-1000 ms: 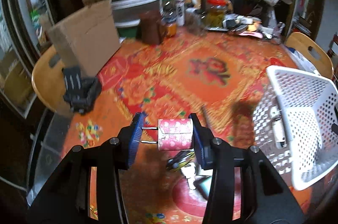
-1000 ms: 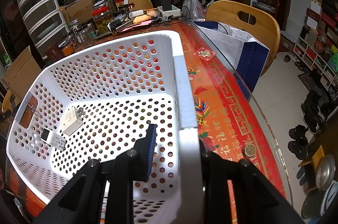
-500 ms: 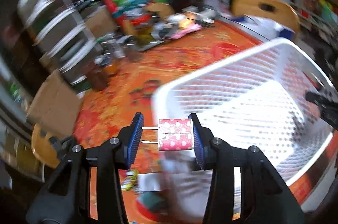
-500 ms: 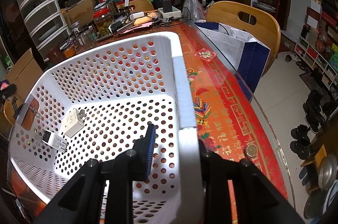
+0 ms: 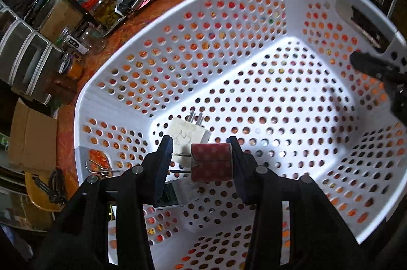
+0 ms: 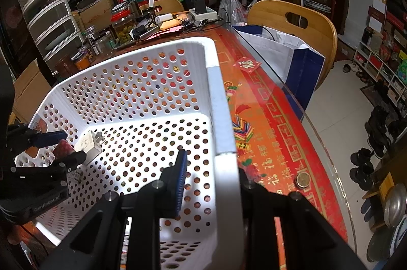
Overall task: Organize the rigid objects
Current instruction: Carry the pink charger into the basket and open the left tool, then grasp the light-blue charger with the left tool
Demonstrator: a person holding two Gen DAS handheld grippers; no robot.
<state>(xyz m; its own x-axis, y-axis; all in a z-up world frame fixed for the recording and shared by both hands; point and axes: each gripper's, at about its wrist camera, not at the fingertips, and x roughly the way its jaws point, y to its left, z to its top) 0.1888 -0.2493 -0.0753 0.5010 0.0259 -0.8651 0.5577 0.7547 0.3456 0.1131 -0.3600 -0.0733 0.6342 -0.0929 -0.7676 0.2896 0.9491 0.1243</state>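
Plug adapter, pink with white dots (image 5: 211, 161): small rigid block, two bare metal prongs pointing sideways toward one pad; judged light, hard-shelled and not fragile, its smooth plastic faces somewhat slippery. Held above the floor of the white perforated basket (image 5: 254, 2), near the corner where a white plug adapter (image 5: 189, 133) and a grey-white device (image 5: 175, 191) already lie. Left hand-held gripper (image 5: 201, 163): jaws at a middling width, clamped on the pink adapter, one pad on the flat back face, the other against the prong tips; best hold would be across the two flat body faces, since prong tips give a narrow, pivot-prone contact. Right hand-held gripper (image 6: 211, 175): narrow, pinching the basket's side wall and rim, steadying it on the bench (image 6: 267, 117). A metal clip (image 5: 98, 169) hangs at the basket's handle cut-out
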